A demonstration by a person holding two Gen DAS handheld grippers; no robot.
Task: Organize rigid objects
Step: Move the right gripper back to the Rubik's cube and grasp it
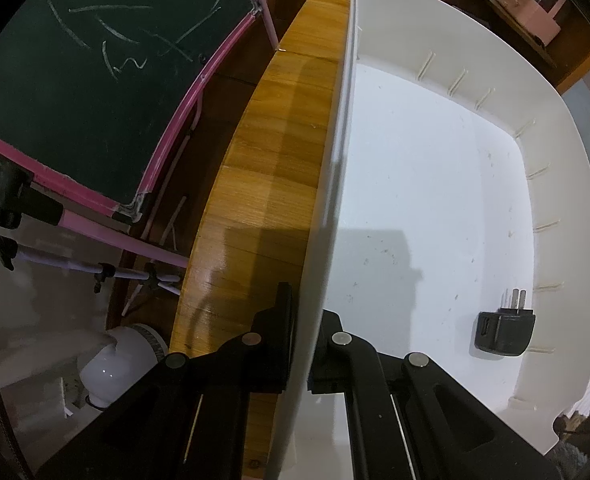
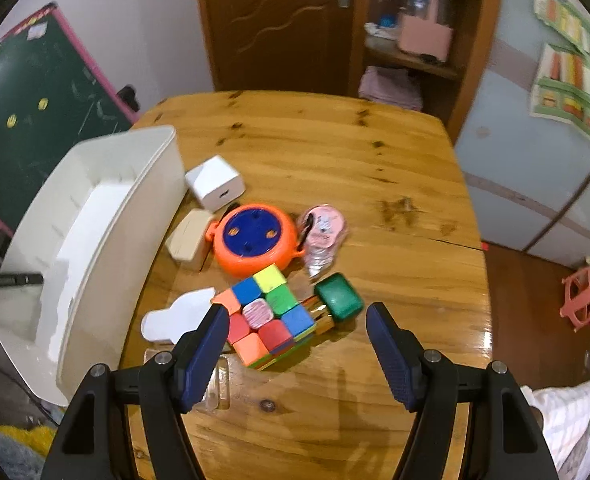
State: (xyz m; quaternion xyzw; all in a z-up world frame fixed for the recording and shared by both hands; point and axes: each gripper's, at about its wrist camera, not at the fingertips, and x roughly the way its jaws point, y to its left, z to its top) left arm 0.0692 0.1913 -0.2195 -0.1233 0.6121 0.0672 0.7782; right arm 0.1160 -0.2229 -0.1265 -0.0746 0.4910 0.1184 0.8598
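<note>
**White bin pinned at its wall, cube under spread tongs**

White plastic bin [image 1: 435,184] sits at the edge of the wooden worktop [image 2: 335,168]. The left tongs [image 1: 301,344] are clamped on its near side wall, one finger outside, one inside. A black plug adapter [image 1: 503,330] lies on the bin floor close to the far wall, prongs up.

The right tongs [image 2: 297,354] stand apart, gripping nothing, above a multicoloured puzzle cube [image 2: 269,316]. Just beside the cube lie a green rectangular case [image 2: 339,296], a flat white cut-out shape [image 2: 175,318], an orange round toy with a blue top [image 2: 253,242], a beige block [image 2: 189,240], a white cube charger [image 2: 215,182] and a pink clear-wrapped item [image 2: 323,232].
</note>
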